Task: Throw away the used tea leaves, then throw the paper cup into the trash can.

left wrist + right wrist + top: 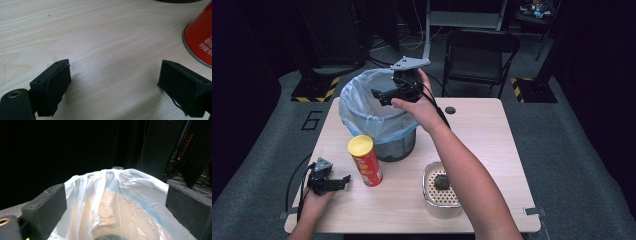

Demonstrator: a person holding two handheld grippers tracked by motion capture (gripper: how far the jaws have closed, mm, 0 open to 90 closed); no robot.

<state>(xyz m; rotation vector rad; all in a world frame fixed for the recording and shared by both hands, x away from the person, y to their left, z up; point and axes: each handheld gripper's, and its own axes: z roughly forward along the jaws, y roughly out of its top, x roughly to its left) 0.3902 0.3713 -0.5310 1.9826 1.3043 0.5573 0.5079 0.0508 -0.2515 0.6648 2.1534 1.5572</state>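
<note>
Our right gripper (381, 95) hovers over the mouth of the lined bin (362, 112), jaws spread wide with nothing between them, and the liner (120, 202) lies just below. It looks like a drop into the bin; we should pull straight up so the jaws do not snag the plastic. Our left gripper (343, 180) rests on the counter (482, 135), jaws apart and empty, just beside the red chip can (365, 161). A dark lump sits in the metal strainer (429, 192), likely next for clearing.
</note>
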